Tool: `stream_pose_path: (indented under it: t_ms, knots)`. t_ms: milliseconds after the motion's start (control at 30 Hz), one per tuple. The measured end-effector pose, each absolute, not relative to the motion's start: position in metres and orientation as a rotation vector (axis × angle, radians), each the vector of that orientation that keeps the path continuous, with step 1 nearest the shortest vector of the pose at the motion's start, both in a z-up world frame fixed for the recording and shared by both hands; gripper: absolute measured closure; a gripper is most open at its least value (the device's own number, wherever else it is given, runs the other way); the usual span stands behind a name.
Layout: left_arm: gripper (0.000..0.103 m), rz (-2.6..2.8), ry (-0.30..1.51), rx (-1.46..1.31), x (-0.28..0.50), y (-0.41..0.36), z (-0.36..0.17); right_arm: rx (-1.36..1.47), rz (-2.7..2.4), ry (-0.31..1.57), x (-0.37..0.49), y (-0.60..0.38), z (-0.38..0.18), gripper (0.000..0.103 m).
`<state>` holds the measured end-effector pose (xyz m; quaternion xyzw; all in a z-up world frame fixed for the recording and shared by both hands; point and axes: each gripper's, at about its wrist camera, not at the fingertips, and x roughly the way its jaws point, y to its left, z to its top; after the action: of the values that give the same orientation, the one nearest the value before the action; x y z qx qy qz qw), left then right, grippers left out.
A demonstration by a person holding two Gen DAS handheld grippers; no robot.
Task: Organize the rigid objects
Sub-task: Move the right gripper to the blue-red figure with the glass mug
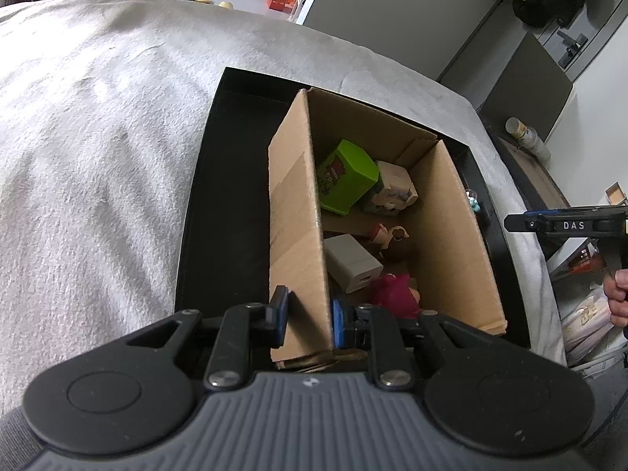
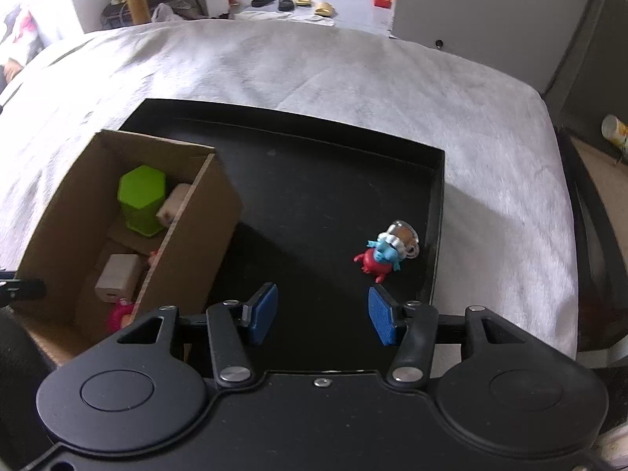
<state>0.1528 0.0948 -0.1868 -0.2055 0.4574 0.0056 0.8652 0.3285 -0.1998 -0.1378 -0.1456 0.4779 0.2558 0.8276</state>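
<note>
A brown cardboard box point(image 1: 298, 212) stands in a black tray point(image 1: 223, 204) on a grey bed cover. My left gripper point(image 1: 308, 320) is shut on the box's left wall, one pad on each side. Inside the box lie a green hexagonal container point(image 1: 347, 174), a white charger block point(image 1: 353, 269), a pink plush toy point(image 1: 392, 294) and small figures. In the right wrist view the box point(image 2: 196, 243) is at left and a small blue and red figure point(image 2: 386, 253) lies on the tray floor point(image 2: 314, 196). My right gripper point(image 2: 322, 316) is open and empty, just short of that figure.
The tray's right rim point(image 2: 437, 235) runs close beside the figure. The grey bed cover point(image 2: 353, 78) spreads all around the tray. Beyond the bed are slippers point(image 2: 290, 0) on the floor, a grey cabinet point(image 2: 471, 0) and a shelf at left.
</note>
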Motion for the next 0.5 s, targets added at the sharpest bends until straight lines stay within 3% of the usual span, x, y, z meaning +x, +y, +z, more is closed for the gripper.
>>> stream_pose_path:
  t_ms: [500]
  knots:
    - [0.082,0.035,0.978,-0.418,0.157,0.092,-0.189,-0.212,0.49,1.032,0.366,-0.219,-0.17,0.065]
